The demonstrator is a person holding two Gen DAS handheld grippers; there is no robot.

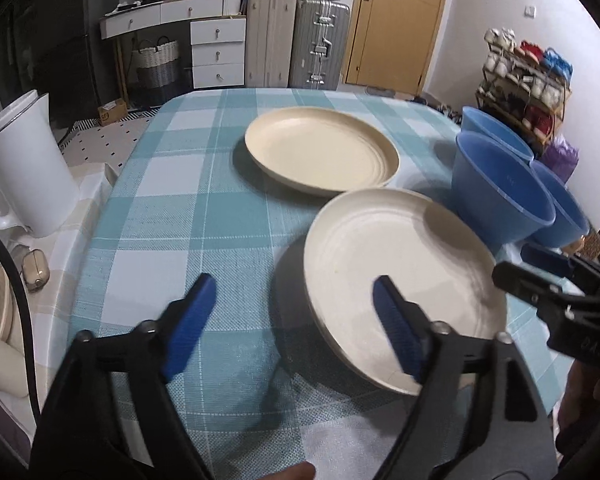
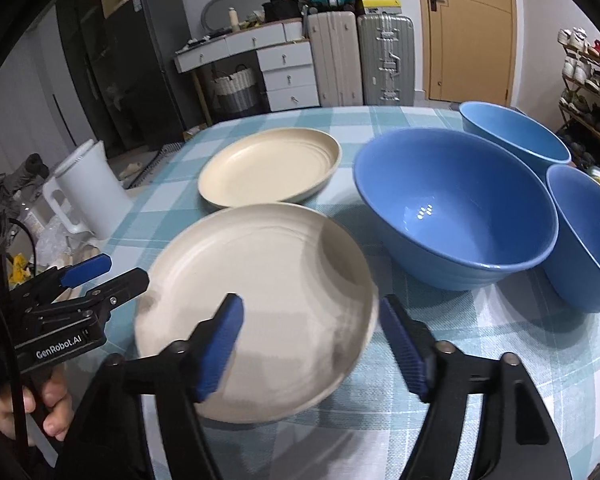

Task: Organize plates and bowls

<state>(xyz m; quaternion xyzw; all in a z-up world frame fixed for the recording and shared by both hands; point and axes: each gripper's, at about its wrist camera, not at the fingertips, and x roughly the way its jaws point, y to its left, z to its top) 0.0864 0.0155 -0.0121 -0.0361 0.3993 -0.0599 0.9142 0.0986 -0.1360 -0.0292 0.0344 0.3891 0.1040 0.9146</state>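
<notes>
Near plate (image 2: 256,308) seen just ahead of both claws on checked bench (image 1: 172,216), lying free; step judged as plate stacking. Next move judged: near plate to be regripped at rim and set onto far plate (image 1: 320,150). Left claw (image 1: 292,324) spread wide, right pad over plate's rim, no pinch seen. Right claw (image 2: 312,344) likewise spread, nothing held. Beyond: three blue bowls (image 2: 456,204) grouped at right, unstacked. White kettle (image 1: 28,168) noted off left edge.
</notes>
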